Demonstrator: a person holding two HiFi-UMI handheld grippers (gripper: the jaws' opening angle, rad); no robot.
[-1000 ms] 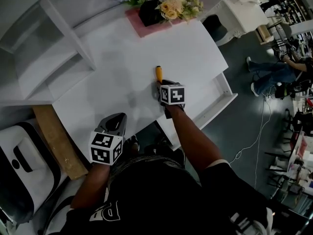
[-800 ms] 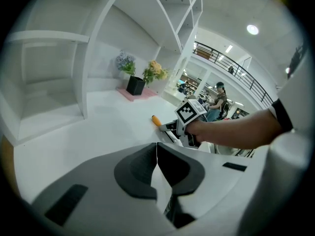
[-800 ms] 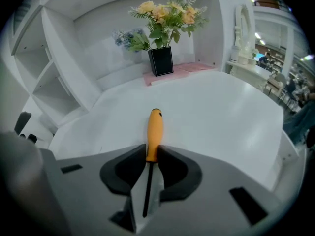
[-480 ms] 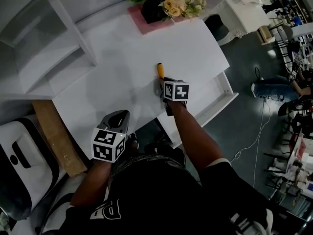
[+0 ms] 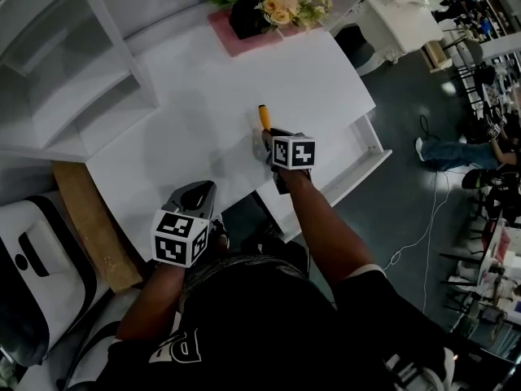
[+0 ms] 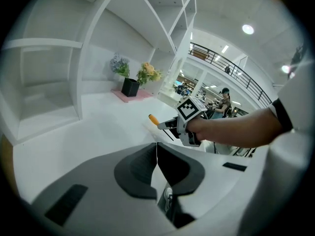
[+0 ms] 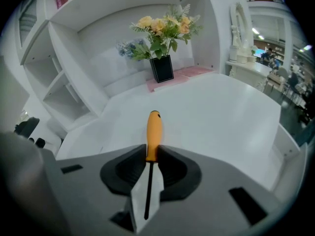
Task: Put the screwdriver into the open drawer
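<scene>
Right gripper (image 7: 151,154) has just been closing its jaws. I see them pinching the screwdriver (image 7: 153,132) at the lower end of its orange handle, with the dark shaft running back between them. The screwdriver is at the white bench (image 5: 203,112), near its front edge, handle toward the flowers (image 5: 293,6). The open drawer (image 5: 368,160) is just to the right. Left gripper (image 6: 156,154) hovers by the bench's near edge, jaws together on nothing.

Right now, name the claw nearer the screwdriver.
Right. The right claw has just closed on the screwdriver; the left claw hangs shut and empty, short of it, nearer the person.
</scene>
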